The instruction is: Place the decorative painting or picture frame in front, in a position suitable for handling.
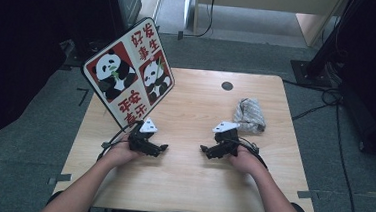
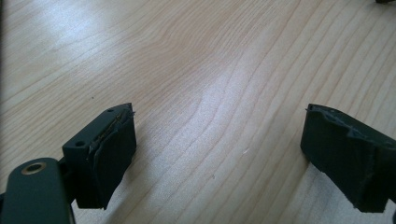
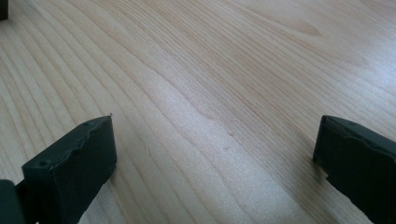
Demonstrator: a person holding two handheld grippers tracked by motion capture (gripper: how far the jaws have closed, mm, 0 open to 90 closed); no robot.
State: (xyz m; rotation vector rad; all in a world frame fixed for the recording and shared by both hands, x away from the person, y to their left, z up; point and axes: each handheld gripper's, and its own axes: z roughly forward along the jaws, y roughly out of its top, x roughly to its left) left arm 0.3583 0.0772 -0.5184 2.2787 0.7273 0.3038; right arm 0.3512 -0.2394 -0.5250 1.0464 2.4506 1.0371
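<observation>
A person's two hands rest on a light wooden table (image 1: pixel 185 181), each with a black gripper. My left gripper (image 1: pixel 162 148) lies low on the table at centre left and points right; its jaws stand wide open over bare wood (image 2: pixel 219 121). My right gripper (image 1: pixel 204 149) lies at centre right and points left, toward the other; it is open too, with nothing but wood grain between its pads (image 3: pixel 217 135). A crumpled grey-white cloth (image 1: pixel 249 115) lies just beyond the right hand.
A large panda sign with red characters (image 1: pixel 129 73) leans at the table's back left corner, close behind the left gripper. A dark round cable hole (image 1: pixel 227 85) sits near the far edge. Cables run across the floor on the right.
</observation>
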